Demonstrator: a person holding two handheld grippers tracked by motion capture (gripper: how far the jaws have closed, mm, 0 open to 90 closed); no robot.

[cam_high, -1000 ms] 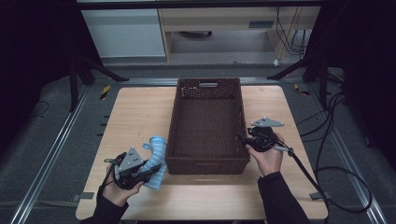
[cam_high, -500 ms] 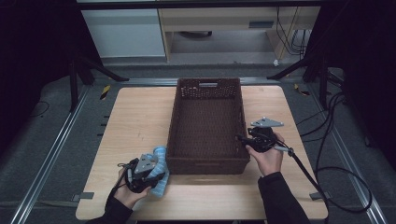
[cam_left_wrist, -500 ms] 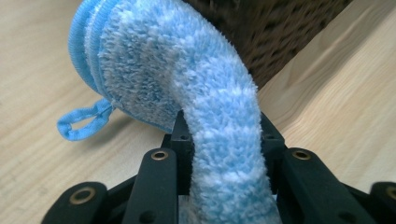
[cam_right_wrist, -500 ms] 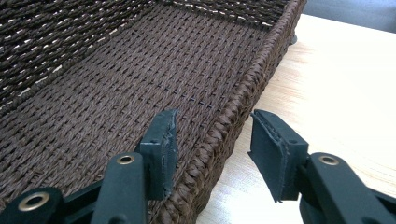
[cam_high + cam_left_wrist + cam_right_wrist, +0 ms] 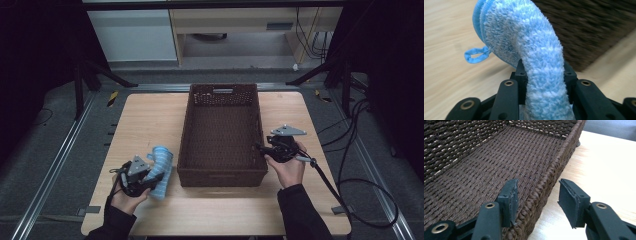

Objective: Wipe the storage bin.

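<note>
High view first: the left gripper [image 5: 142, 179] has dropped from a raised hold to low over the near-left part of the desk [image 5: 150, 115], carrying the blue cloth [image 5: 161, 167] down with it, so the cloth now hangs just beside the near-left corner of the brown woven basket [image 5: 222, 170] rather than up in the air. I read that as a pause or a regrasp before the cloth goes over the basket wall; nothing lies in the basket yet. The left gripper view shows its fingers [image 5: 521, 75] clamped on the cloth [image 5: 534, 50], which bulges up between them and folds over forward. It is a thick, fluffy microfibre piece, pale blue with a darker blue stitched edge and a small hanging loop [image 5: 476, 54] at one side, soft enough to sag under its own weight. The right gripper [image 5: 264, 148] has kept its place at the basket's right wall while its jaws have just been opening. In the right gripper view its fingers [image 5: 510, 197] stand half apart and astride the rim [image 5: 549, 180], one inside and one outside, with a gap showing at both pads, so the wall is between them but not gripped.
</note>
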